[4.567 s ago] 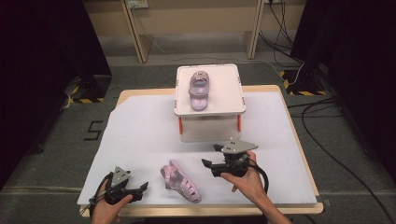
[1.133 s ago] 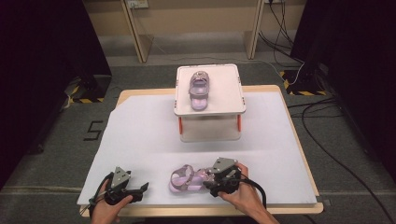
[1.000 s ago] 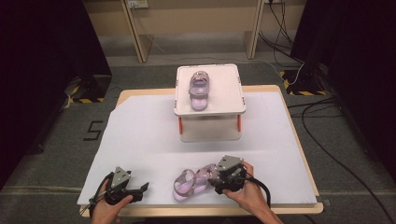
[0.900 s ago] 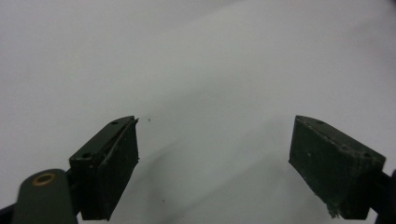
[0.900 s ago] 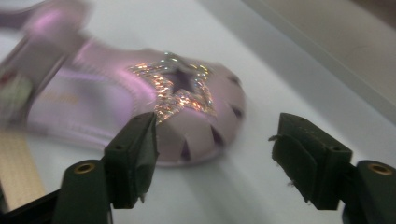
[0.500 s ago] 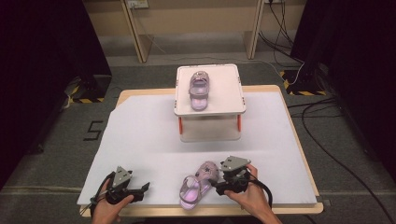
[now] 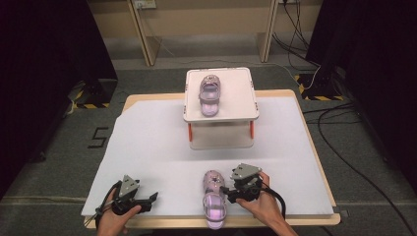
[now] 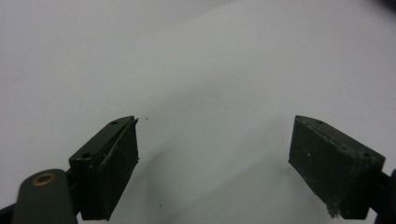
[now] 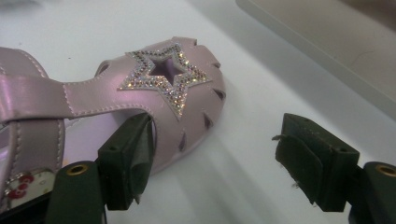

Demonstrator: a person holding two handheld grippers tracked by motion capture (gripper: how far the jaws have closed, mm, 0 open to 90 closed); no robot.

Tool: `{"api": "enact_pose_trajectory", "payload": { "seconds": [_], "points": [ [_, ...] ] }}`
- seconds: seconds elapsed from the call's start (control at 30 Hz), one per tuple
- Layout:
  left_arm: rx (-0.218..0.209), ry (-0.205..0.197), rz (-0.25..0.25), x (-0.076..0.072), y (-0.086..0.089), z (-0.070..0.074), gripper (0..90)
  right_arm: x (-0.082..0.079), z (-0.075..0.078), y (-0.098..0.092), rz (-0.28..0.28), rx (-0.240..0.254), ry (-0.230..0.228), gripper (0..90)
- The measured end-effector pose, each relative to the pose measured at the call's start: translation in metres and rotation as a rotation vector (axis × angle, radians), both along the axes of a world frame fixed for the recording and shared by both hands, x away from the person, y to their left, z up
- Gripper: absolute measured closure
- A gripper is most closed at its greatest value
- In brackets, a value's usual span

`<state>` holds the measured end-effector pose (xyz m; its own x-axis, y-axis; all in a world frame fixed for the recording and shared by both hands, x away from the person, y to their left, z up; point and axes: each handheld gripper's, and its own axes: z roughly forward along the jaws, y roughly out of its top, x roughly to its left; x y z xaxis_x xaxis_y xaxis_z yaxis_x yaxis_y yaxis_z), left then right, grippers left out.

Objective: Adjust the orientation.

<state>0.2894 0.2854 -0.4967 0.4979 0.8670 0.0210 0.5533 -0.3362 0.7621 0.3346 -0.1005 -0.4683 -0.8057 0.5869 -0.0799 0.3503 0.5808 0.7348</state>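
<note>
At lower left, the left gripper rests on the white sheet, jaws wide, empty. At bottom centre lies the pink sandal. Just right, the right gripper gapes, having just narrowed slightly, one jaw at the sandal's side, not clamping.

The pink sandal near the front edge now lies turned, its toe pointing far and its heel near, where earlier it lay slanted and then sideways. The right gripper sits lower and closer, beside the sandal's right flank, jaws apart and just closing a little.
</note>
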Motion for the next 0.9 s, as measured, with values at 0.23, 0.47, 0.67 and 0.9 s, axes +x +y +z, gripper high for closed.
{"api": "enact_pose_trajectory", "payload": {
  "seconds": [0.23,0.47,0.67,0.9],
  "points": [
    [0.002,-0.002,0.001,0.0006,0.0003,0.0,15.2,0.0029,-0.0001,-0.0001,0.004,0.006,0.004,26.1],
    [-0.003,-0.004,0.007,0.0006,0.0007,0.0,15.3,0.0027,0.0015,-0.0067,0.009,0.038,0.044,27.4],
    [0.0,-0.004,0.004,0.0006,0.0004,0.0002,15.3,0.0016,0.0019,-0.0058,0.004,0.029,0.035,26.6],
    [0.002,-0.004,0.005,-0.0018,0.0017,0.0004,15.2,0.0058,0.0041,-0.0009,0.021,0.012,0.025,26.5]
  ]
}}
